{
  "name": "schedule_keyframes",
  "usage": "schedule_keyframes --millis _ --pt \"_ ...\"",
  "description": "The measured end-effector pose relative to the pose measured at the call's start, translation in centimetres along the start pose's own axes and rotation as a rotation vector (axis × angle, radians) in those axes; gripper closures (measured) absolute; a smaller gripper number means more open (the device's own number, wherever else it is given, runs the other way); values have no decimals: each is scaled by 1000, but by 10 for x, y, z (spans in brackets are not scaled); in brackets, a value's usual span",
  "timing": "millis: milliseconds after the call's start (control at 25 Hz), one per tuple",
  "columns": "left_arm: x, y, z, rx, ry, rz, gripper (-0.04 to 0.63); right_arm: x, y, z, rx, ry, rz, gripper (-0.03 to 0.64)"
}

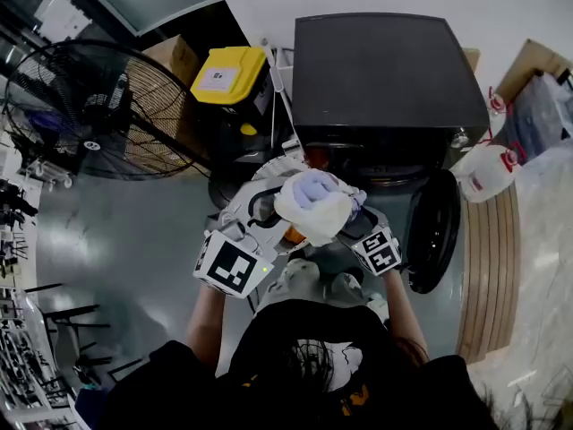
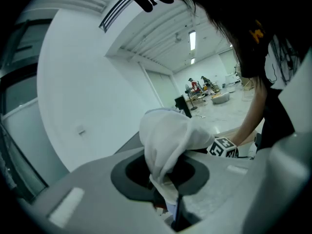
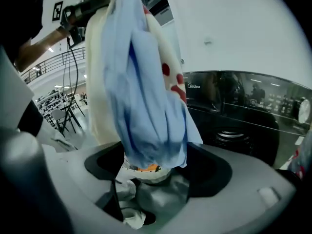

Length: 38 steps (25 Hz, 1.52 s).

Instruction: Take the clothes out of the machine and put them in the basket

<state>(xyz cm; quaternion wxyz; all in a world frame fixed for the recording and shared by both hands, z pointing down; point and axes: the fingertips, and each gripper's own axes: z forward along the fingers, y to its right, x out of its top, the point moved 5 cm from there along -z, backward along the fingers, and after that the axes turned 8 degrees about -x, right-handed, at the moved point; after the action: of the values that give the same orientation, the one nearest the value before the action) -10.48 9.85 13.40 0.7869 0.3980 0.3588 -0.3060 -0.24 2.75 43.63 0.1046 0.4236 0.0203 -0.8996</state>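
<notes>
Clothes: a bundle of clothes (image 1: 313, 206), cream and pale blue with a few red spots, is up in the air in front of the person. It is on the near side of the black machine (image 1: 389, 74), whose round door (image 1: 434, 231) hangs open to the right.
Left tool: the left tool (image 2: 169, 206) is clenched on a fold of white cloth that bunches up above its jaws. The bundle seems to hang from this grip.
Right tool: the right tool (image 3: 139, 201) is released, its jaws wide apart. The blue garment (image 3: 146, 106) dangles just over them and a scrap of white cloth lies down between them, but nothing looks pinched.
Feel: soft and limp, with no shape of its own. I'd judge it light enough for one tool, though heavier and clingier if it is wet from the wash.
Slip: several pieces are gathered together, so I'd expect a loose one could slide out of the bunch.
Where to hold: pinch a thick gathered fold high up, where the layers overlap, not a single thin hem. A second hold under the low end would keep it from trailing.
Basket: I can't pick it out for certain, because the bundle and both tools cover the floor near the machine.
</notes>
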Motion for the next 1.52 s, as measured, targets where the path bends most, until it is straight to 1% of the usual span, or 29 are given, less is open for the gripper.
schedule_keyframes --millis 40,80,160,240,280,400,600,680,880,1040,1160,1280,1400,1520 --pt "1 -5 -12 15 -8 10 526 6 -3 9 -4 8 16 207" --pt "0 -9 -23 27 -16 17 526 13 -6 16 -4 25 45 228" --pt "-6 -16 -42 55 -24 13 526 30 -12 27 -3 73 141 362" --pt "-19 -23 -59 87 -20 -8 526 46 -15 34 -12 119 268 542" --pt "-27 -27 -68 104 -21 -21 526 54 -18 36 -8 136 336 560" --pt "-54 -41 -92 148 -45 -56 526 74 -28 40 43 185 496 569" --pt "-115 -56 -125 182 -121 -138 526 114 -48 38 129 273 658 572" --pt "-136 -60 -134 181 -148 -151 526 131 -57 40 160 302 700 572" --pt "-183 -67 -148 168 -181 -195 526 168 -79 41 218 359 773 572" --pt "-219 -78 -154 160 -203 -236 526 198 -103 48 263 387 775 572" --pt "-246 -82 -152 131 -222 -258 526 214 -120 55 295 403 796 572" --pt "-270 -79 -146 71 -250 -244 526 228 -133 59 327 435 839 572" --pt "-297 -73 -136 11 -297 -233 526 242 -144 62 362 464 864 574" --pt "-322 -65 -120 -34 -323 -262 526 251 -153 66 399 477 898 574"
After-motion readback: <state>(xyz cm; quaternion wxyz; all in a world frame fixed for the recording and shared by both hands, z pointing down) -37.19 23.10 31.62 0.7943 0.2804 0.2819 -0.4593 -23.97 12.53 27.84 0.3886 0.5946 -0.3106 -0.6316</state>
